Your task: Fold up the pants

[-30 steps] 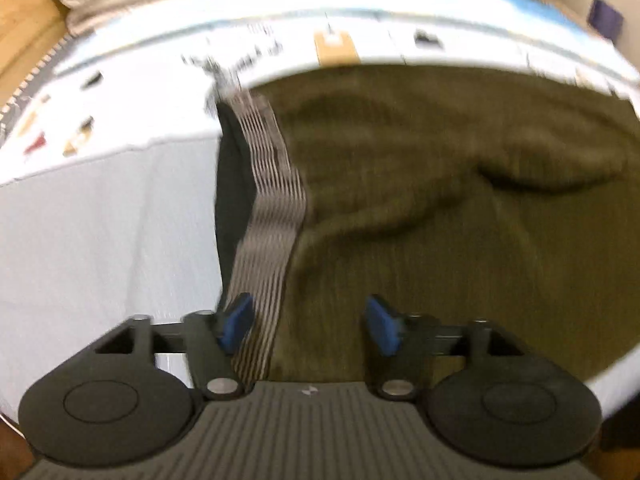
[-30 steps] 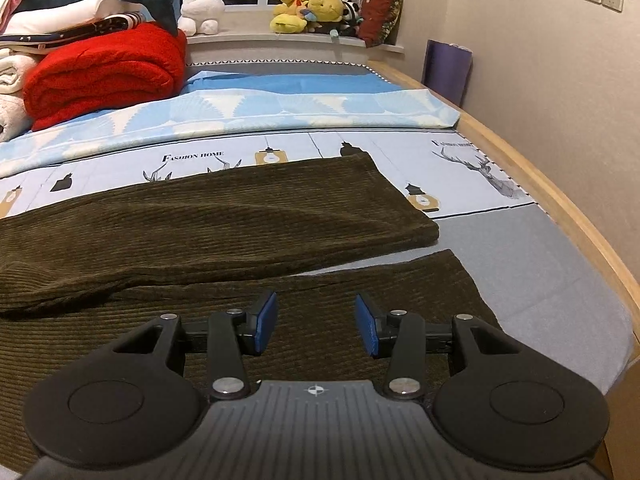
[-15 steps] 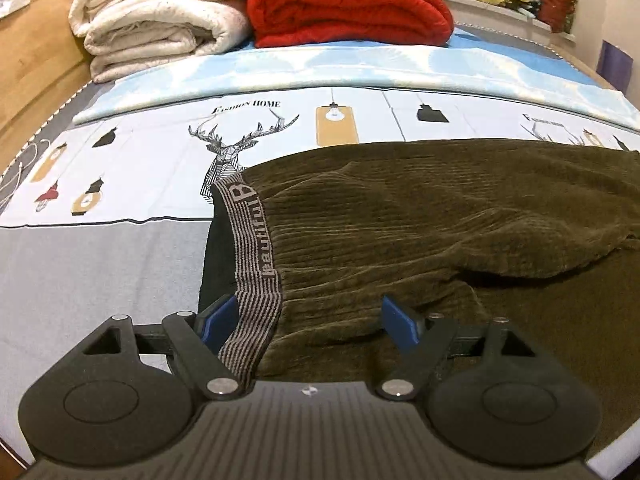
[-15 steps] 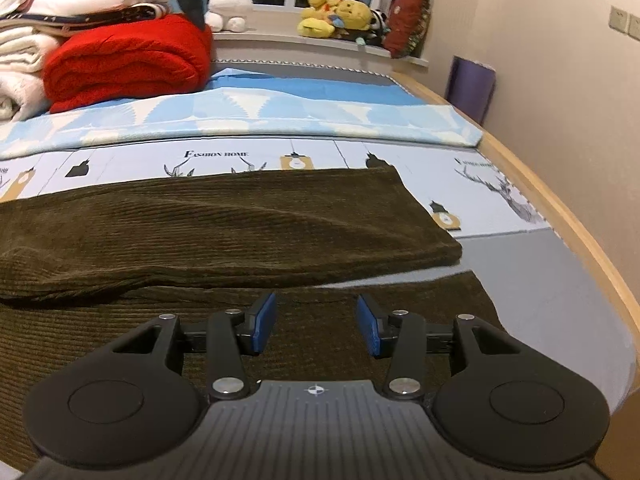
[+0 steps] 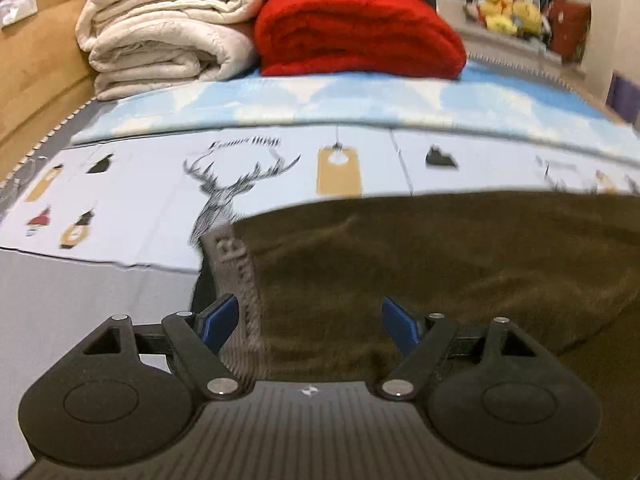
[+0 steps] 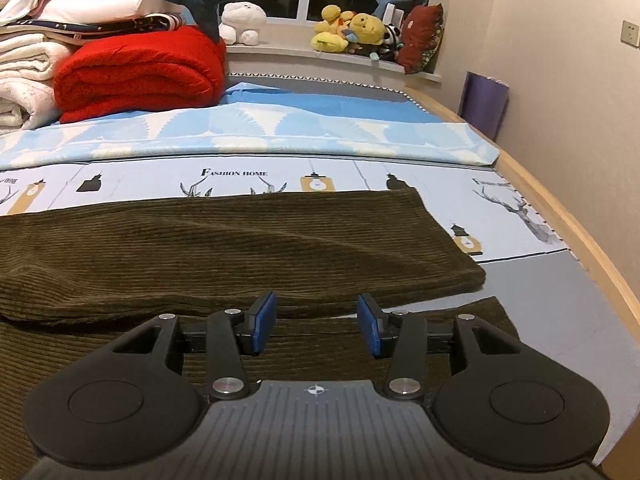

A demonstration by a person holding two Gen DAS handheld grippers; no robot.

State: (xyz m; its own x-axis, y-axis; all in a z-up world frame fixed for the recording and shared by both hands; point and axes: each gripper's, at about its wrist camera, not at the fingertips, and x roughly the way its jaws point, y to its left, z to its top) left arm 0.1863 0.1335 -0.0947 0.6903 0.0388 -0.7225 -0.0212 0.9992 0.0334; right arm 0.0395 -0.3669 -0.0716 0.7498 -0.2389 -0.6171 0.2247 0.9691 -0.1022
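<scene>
Dark olive corduroy pants (image 5: 440, 264) lie flat on the bed. Their grey striped waistband (image 5: 236, 268) runs down toward the left finger of my left gripper (image 5: 308, 318), which hovers over the waist end, open wide and gripping nothing. In the right wrist view one leg (image 6: 240, 248) stretches across the sheet, its hem (image 6: 452, 240) at the right. The other leg (image 6: 472, 320) lies nearer, under my right gripper (image 6: 316, 322). That gripper stands partly open above the cloth, with nothing pinched between its blue pads (image 6: 264, 320).
Folded cream blankets (image 5: 160, 36) and a red blanket (image 5: 360, 36) are stacked at the head of the bed. Plush toys (image 6: 352, 32) sit on the window sill. A wooden bed rim (image 6: 560, 220) and the wall close the right side. A printed sheet (image 5: 140, 200) surrounds the pants.
My left gripper's jaws have spread wider and it has drawn back and tilted up from the waistband, so the blanket stack now shows. My right gripper has shifted slightly over the near leg.
</scene>
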